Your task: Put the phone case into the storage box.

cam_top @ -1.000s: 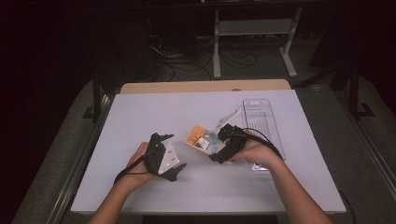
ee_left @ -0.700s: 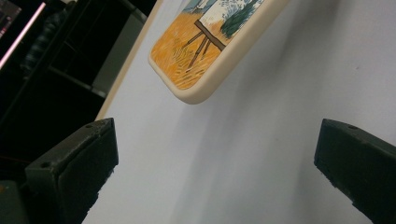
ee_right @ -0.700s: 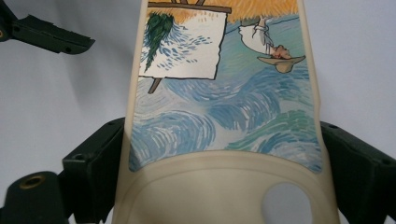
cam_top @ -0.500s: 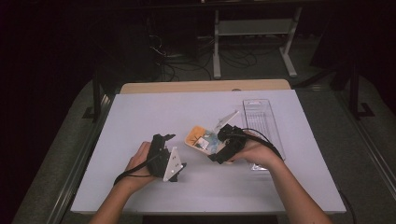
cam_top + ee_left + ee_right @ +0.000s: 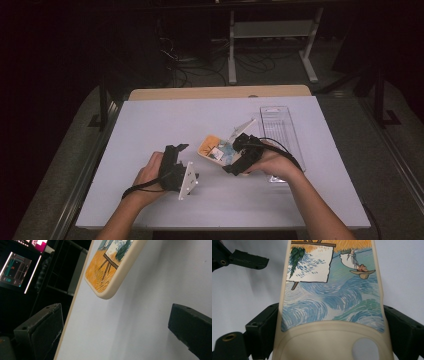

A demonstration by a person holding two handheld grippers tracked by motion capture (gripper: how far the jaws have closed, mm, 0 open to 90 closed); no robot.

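Note:
A cream-rimmed phone case [image 5: 216, 149] painted with blue swirls and an orange field lies mid-table. My right gripper [image 5: 235, 159] is shut on its near end. In the right gripper view the case [image 5: 329, 297] sits between both black jaws, which press against its sides, midpoint [image 5: 332, 327]. My left gripper [image 5: 176, 151] rests on the table just left of the case, apart from it and open. In the left gripper view its jaws stand wide around bare table, midpoint [image 5: 115, 332], with the case's orange corner [image 5: 110, 267] ahead.
A clear plastic tray [image 5: 280, 125] lies along the table's right side, under the right hand. A white flat piece [image 5: 245, 126] leans behind the case. The white tabletop [image 5: 150, 120] spreads to the left and back. A metal stand [image 5: 270, 35] and cables are on the floor beyond.
My left gripper has edged slightly right toward the case and turned a little. The right gripper and the case have stayed in place.

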